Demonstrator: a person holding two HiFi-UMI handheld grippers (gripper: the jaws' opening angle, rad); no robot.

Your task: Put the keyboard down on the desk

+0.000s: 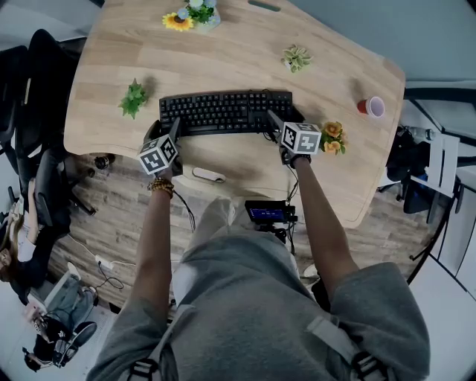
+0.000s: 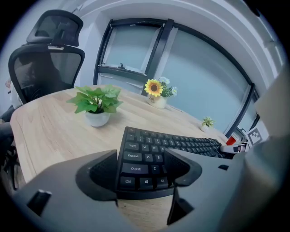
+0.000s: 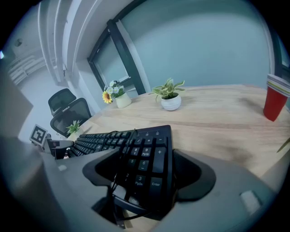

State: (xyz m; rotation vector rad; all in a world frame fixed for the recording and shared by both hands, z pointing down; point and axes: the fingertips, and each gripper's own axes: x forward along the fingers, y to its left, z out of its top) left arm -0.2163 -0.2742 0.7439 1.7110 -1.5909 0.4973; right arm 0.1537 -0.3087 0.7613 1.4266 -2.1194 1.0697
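Observation:
A black keyboard (image 1: pixel 223 110) lies crosswise near the front of the wooden desk (image 1: pixel 245 52), held at both ends. My left gripper (image 1: pixel 173 134) is shut on its left end; in the left gripper view the jaws (image 2: pixel 140 174) flank the Ctrl and Shift keys of the keyboard (image 2: pixel 152 147). My right gripper (image 1: pixel 274 121) is shut on the number-pad end of the keyboard (image 3: pixel 147 145), the jaws (image 3: pixel 149 176) on either side. The keyboard's black cable (image 3: pixel 118 181) loops under that end. The keyboard is level and close over the desk; I cannot tell whether it touches.
On the desk stand a green plant (image 1: pixel 134 98), a sunflower pot (image 1: pixel 192 15), a small plant (image 1: pixel 297 57), a red cup (image 1: pixel 371 107), orange flowers (image 1: pixel 332 138) by my right gripper, and a white object (image 1: pixel 208 175) at the front edge. Office chairs (image 1: pixel 30 111) stand left.

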